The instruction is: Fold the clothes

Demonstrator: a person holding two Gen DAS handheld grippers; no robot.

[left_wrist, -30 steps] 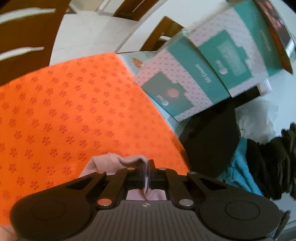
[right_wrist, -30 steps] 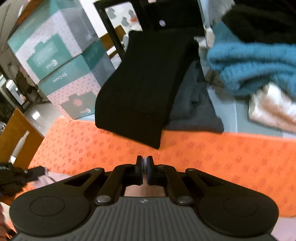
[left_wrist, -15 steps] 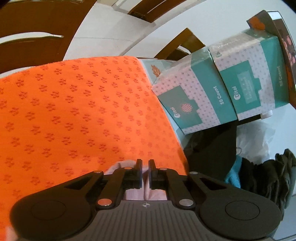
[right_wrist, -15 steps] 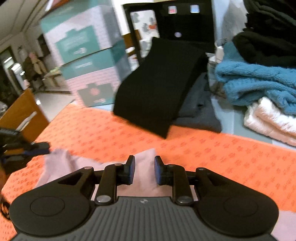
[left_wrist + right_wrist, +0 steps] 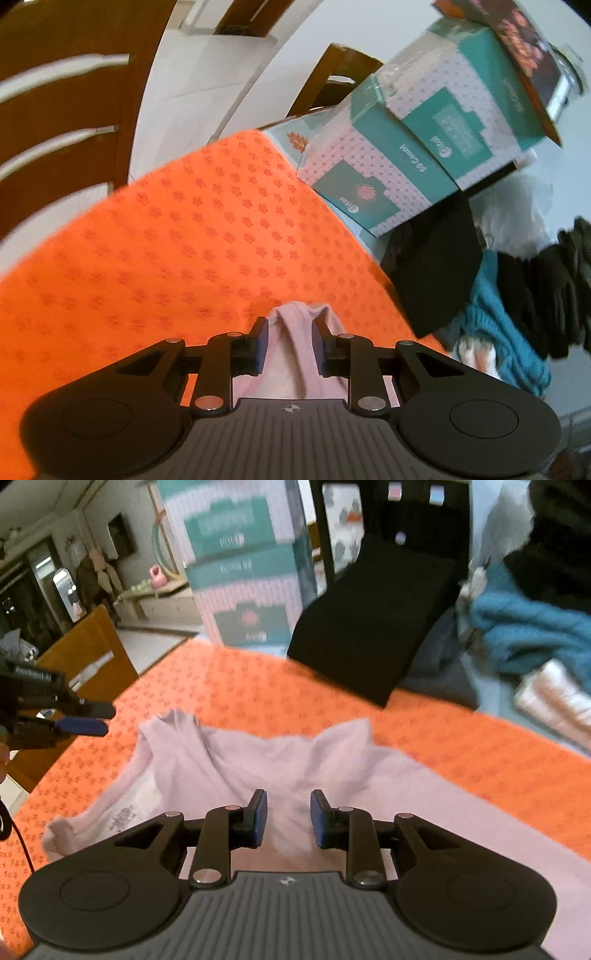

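Note:
A pale pink garment (image 5: 229, 760) lies rumpled on the orange mat (image 5: 461, 738), with two raised corners at its far edge. My right gripper (image 5: 288, 812) is open just above the garment, holding nothing. My left gripper (image 5: 288, 339) is open with a raised corner of the pink garment (image 5: 295, 321) between its jaws, not clamped. The left gripper also shows in the right wrist view (image 5: 85, 718) at the garment's left corner, apart from the cloth.
Stacked teal and pink boxes (image 5: 399, 158) stand behind the mat. A folded black garment (image 5: 369, 627) overlaps the mat's far edge. Blue, black and cream clothes (image 5: 524, 635) are piled at the right. A wooden chair (image 5: 62, 96) stands at the left.
Both grippers were shut on the pink garment one second ago; both have opened and let it go. The right gripper has pulled back, and the garment now lies on the mat.

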